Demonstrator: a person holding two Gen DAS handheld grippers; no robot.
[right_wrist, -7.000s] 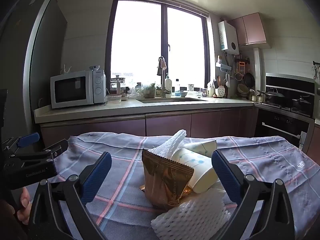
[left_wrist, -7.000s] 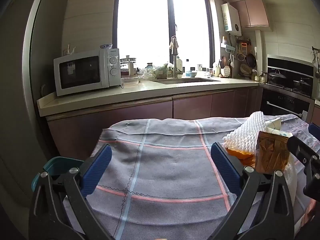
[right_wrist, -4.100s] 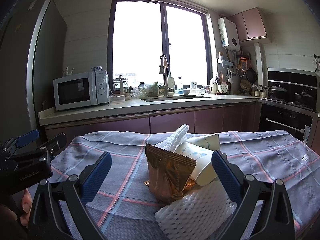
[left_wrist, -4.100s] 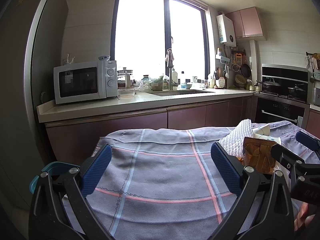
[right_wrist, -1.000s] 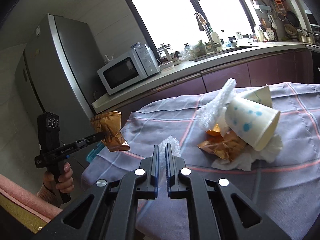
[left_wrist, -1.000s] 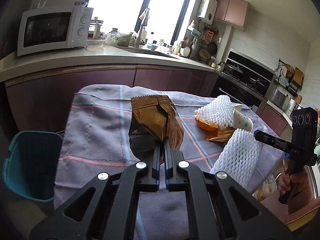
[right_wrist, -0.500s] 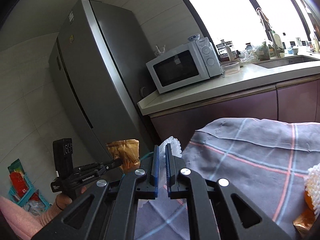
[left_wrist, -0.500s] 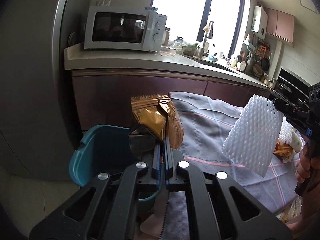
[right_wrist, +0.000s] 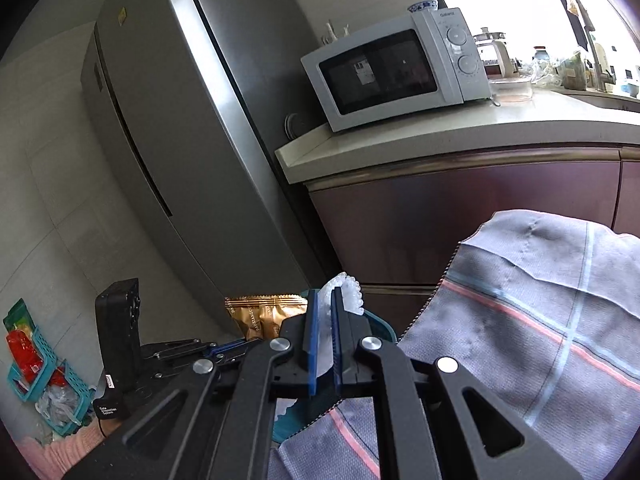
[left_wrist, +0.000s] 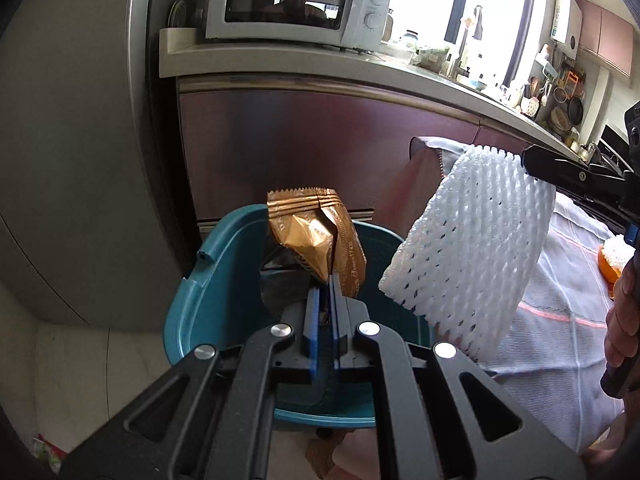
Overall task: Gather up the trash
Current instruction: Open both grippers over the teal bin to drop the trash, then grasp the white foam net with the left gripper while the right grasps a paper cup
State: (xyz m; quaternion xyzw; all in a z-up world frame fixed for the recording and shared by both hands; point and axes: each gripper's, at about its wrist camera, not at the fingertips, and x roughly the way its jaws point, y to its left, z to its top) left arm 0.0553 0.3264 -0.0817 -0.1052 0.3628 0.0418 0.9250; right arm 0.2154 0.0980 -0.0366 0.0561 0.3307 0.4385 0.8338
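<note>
The left gripper (left_wrist: 325,280) was pressed together on the lower edge of a gold snack wrapper (left_wrist: 316,236); the wrapper was held upright, directly above the open mouth of a teal bin (left_wrist: 224,248) that stood on the floor beside the cabinet fronts (left_wrist: 304,144); no contact between wrapper and bin could be made out. The right gripper (right_wrist: 325,300) was clamped on a white foam fruit net (left_wrist: 472,248); from the left wrist view the net was seen hanging from that gripper's tip, just to the right of the wrapper and over the bin's right rim, with the checked cloth (left_wrist: 560,320) on the table behind it. In the right wrist view only a small tuft of the net was seen past the blue pads (right_wrist: 312,320); the wrapper was seen just to its left. More trash, orange and white (left_wrist: 614,260), was left on the cloth at the far right edge. A microwave (right_wrist: 400,68) was seen on the counter (right_wrist: 440,136), next to a grey fridge (right_wrist: 180,120).
</note>
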